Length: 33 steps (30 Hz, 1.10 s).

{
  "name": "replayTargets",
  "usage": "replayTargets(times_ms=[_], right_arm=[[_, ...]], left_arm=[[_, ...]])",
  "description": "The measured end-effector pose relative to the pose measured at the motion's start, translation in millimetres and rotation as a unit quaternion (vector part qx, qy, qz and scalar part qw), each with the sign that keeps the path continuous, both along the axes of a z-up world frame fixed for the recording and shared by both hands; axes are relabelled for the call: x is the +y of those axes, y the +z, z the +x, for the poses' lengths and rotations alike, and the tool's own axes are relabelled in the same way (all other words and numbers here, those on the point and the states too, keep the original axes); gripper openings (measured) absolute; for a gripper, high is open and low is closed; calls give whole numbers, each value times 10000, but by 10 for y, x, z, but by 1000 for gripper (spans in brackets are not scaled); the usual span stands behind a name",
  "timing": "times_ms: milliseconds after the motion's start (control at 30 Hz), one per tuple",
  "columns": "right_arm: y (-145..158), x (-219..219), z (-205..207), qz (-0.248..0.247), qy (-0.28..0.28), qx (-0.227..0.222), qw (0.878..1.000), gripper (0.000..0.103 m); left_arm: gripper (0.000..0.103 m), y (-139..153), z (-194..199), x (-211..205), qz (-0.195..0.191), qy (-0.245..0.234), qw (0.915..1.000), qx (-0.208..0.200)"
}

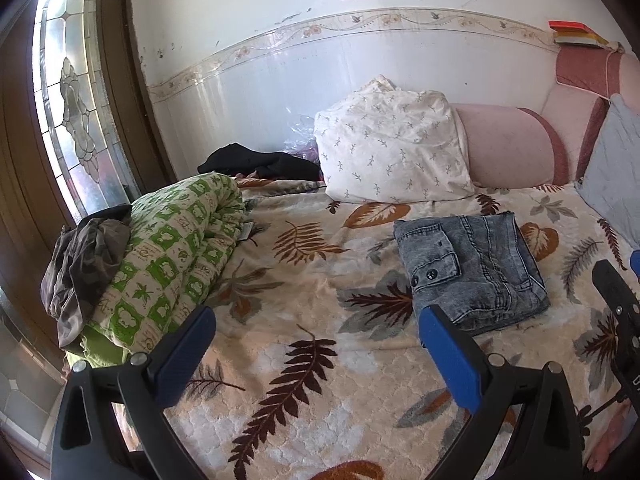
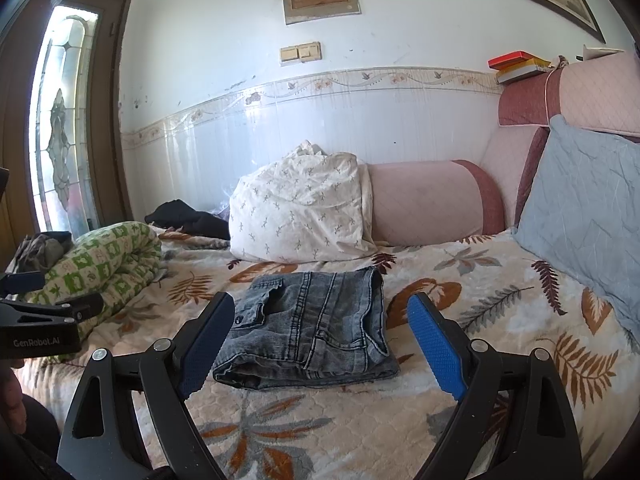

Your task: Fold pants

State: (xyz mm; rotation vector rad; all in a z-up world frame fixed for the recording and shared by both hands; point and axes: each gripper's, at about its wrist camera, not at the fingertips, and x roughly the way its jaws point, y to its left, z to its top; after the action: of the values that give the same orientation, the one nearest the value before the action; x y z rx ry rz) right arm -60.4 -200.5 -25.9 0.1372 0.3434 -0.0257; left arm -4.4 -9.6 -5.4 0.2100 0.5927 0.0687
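I am looking at the pants (image 2: 308, 328) lying as a compact folded bundle of grey-blue denim on the leaf-patterned bed (image 2: 480, 320), so I am judging the fold itself to be done or very nearly done: the layers are stacked, the edges are roughly squared, and no leg is trailing loose that I can see. What may be left is only a tidy-up, since the near fold is bulging a little and the flapped pocket corner is sitting slightly raised. I am holding the right claw (image 2: 320, 344) with its jaws standing wide, the bundle showing between the pads from this view but with nothing gripped. From the left wrist view I am seeing the left claw (image 1: 316, 356) likewise spread wide and empty over bare bedspread, with the pants (image 1: 472, 268) up and to its right, well clear of its pads. The bundle is sitting near the middle of the bed, in front of the white patterned pillow (image 2: 300, 216) and apart from the green rolled quilt (image 2: 104, 268) on the left. As for its lie, I am reading the long axis as running from the near fold away toward the pillow and the wall, turned slightly to the right at the far end; the seams and stitching are running the same way.
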Motion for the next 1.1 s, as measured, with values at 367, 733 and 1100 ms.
replayTargets(times_ms=[367, 733, 1100], right_arm=[[0, 4, 2, -4, 2, 15, 10000, 89], [-9, 34, 9, -144, 50, 13, 9999, 89], [-34, 59, 18, -175, 74, 56, 9998, 89]], left_arm=[[103, -15, 7, 22, -104, 28, 9999, 73], [103, -53, 28, 27, -115, 70, 9998, 124], [103, -125, 79, 65, -167, 191, 9995, 211]])
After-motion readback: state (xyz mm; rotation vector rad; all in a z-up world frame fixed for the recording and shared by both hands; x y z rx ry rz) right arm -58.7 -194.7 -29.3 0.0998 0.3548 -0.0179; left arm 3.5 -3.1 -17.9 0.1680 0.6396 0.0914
